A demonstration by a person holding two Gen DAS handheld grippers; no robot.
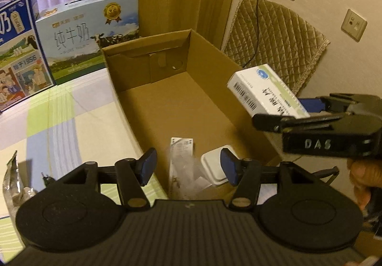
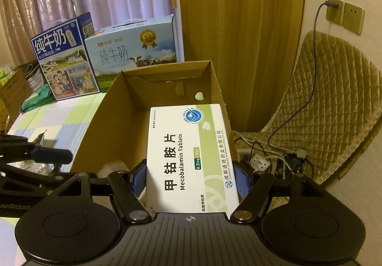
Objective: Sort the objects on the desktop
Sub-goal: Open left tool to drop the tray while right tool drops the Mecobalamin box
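My right gripper (image 2: pixel 191 177) is shut on a white and green Mecobalamin tablet box (image 2: pixel 191 158), held flat above the right side of an open cardboard box (image 2: pixel 107 122). In the left wrist view the tablet box (image 1: pixel 267 91) hangs over the cardboard box's (image 1: pixel 148 39) right rim, with the right gripper (image 1: pixel 289 110) clamped on it. My left gripper (image 1: pixel 188 167) is open and holds nothing, above the box's near end. On the box floor lie a small white carton under clear plastic (image 1: pixel 181 149) and a white square item (image 1: pixel 214 165).
Two milk cartons (image 1: pixel 88 34) stand on the checked tablecloth (image 1: pixel 59 122) behind the cardboard box. A foil packet (image 1: pixel 12 177) lies at the near left. A quilted cushion (image 2: pixel 329 98), power strip (image 2: pixel 260 162) and cables sit right of the table by the wall.
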